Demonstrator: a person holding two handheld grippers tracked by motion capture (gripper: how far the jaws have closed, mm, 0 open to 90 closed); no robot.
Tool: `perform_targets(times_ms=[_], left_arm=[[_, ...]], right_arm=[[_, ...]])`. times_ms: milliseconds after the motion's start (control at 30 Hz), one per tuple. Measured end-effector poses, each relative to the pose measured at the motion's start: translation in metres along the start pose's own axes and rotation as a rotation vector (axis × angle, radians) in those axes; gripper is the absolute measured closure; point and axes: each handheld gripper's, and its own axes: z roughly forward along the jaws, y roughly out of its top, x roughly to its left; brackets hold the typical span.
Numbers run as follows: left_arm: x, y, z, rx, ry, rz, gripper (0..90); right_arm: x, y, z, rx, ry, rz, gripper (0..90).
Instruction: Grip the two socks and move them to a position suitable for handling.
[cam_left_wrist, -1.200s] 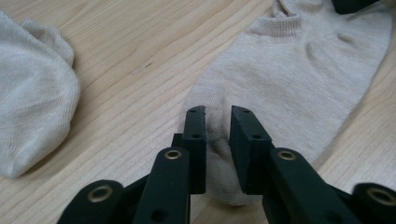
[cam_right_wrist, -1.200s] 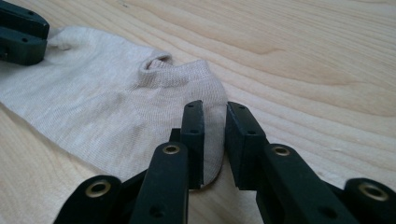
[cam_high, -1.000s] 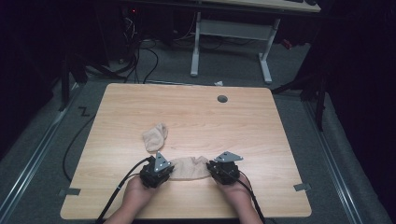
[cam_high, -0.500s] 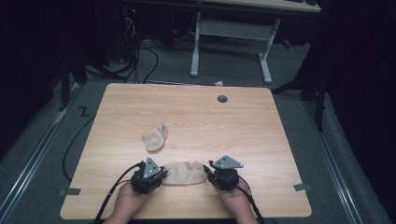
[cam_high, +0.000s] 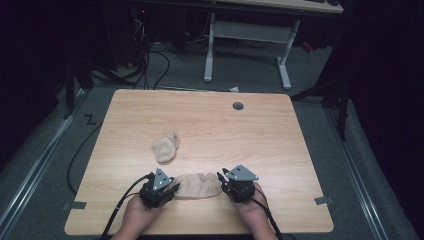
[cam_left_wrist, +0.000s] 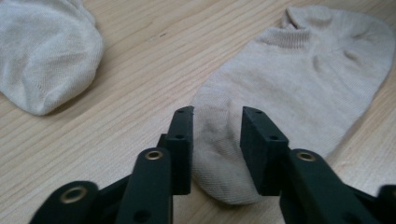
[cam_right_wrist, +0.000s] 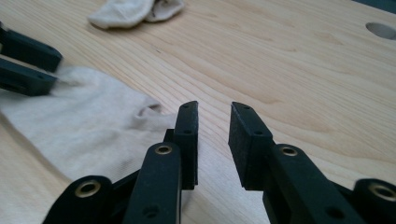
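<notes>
A beige ankle sock lies flat near the front of the wooden table, between my two grippers. My left gripper is at its left end. In the left gripper view its jaws stand apart over the sock without pinching it; they have just been opening. My right gripper is at the sock's right end. Its jaws have just been closing but still show a gap with bare wood between them, the sock beside its left jaw. A second, crumpled sock lies farther back.
A round cable hole sits near the table's far edge. Cables trail from both grippers over the front edge. A white desk frame and floor cables stand beyond the table. The crumpled sock is close to the left gripper.
Both hands drew back slightly toward the front edge and the sock now lies flat. The left jaws have spread off the sock.
</notes>
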Motion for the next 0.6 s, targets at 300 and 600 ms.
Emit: perform_targets(times_ms=[300, 600], left_arm=[[0.027, 0.024, -0.015, -0.063, 0.069, -0.063, 56.0], [0.087, 0.038, -0.004, -0.021, 0.113, -0.195, 51.8]], right_arm=[[-0.003, -0.007, 0.003, -0.011, 0.008, -0.008, 75.4], [-0.006, -0.011, 0.006, 0.005, 0.050, 0.014, 66.8]])
